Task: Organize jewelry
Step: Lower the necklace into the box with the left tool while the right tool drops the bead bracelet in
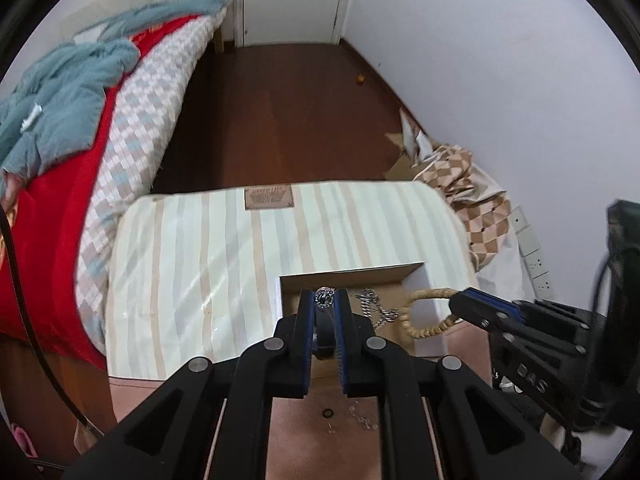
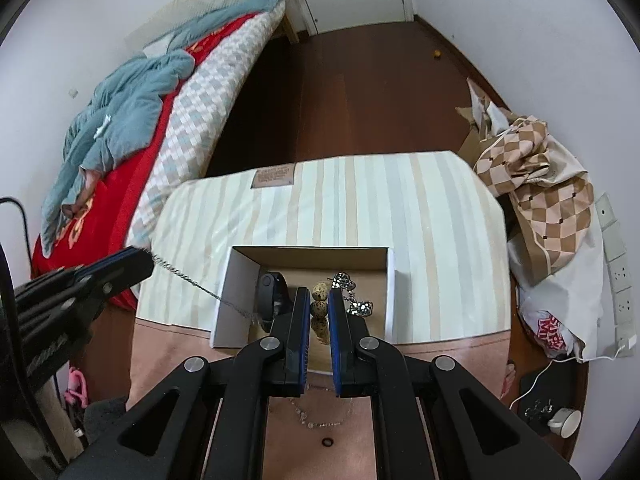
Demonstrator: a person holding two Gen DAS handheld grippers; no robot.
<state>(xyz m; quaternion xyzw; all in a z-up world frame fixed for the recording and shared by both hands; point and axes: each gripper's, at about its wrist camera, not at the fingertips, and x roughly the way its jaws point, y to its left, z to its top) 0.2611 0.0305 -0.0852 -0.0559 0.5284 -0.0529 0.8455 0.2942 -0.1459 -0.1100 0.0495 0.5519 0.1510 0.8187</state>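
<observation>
Now the left claw [image 1: 325, 300] pinches a silver chain [image 2: 192, 284] that trails into the cardboard box [image 2: 236, 276], and the right claw [image 2: 319, 304] grips a beaded bracelet [image 1: 430, 314] over it. Lower both slowly before releasing, so nothing tangles.

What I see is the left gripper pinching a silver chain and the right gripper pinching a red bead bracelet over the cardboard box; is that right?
Almost. The bead bracelet is tan and speckled, not red; the right wrist view shows it in the right gripper over the cardboard box. The left gripper does pinch a silver chain.
</observation>
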